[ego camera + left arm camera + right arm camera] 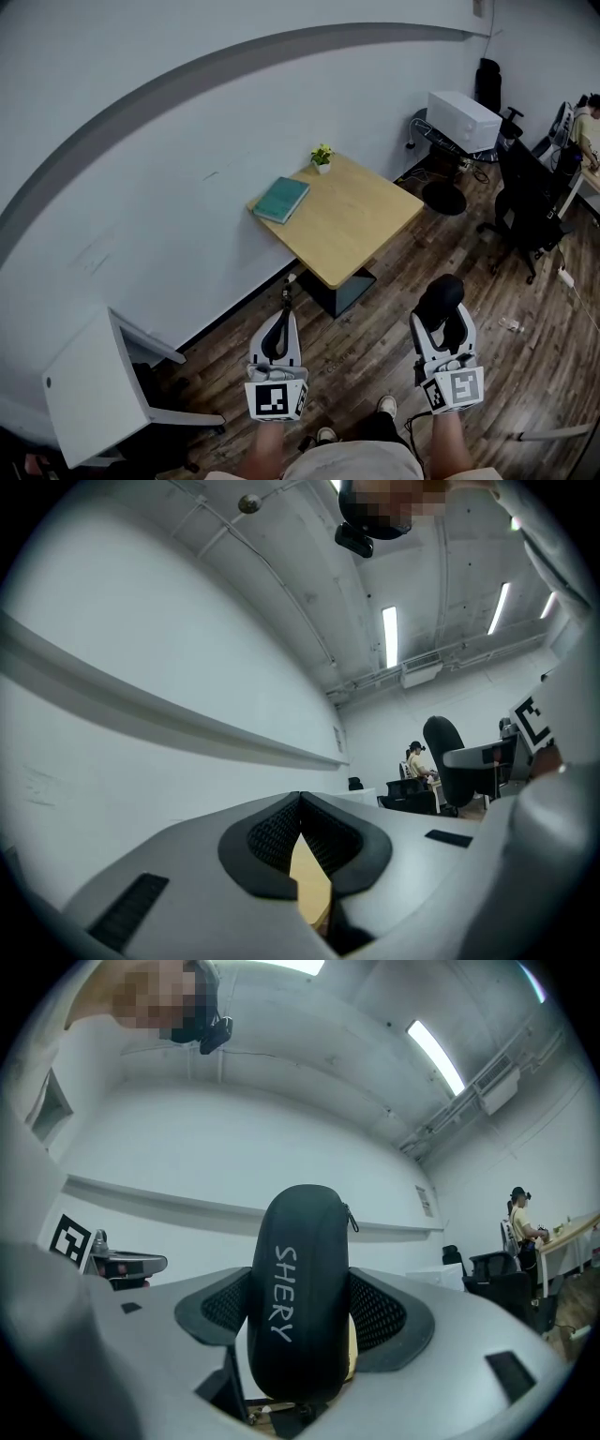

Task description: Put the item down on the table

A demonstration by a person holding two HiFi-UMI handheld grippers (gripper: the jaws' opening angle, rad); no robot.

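In the lower centre-left, the left gripper (277, 330) is hovering over the floor, its jaws pressing together on nothing. The table (356, 220) is standing mid-frame. In the lower right, the right gripper (442, 323) is clamping an upright black case (441, 292), well apart from the table.

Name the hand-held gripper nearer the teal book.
Left. The left hand-held gripper hangs directly short of the teal book; the right hand-held gripper, gripping a black case, is farther right.
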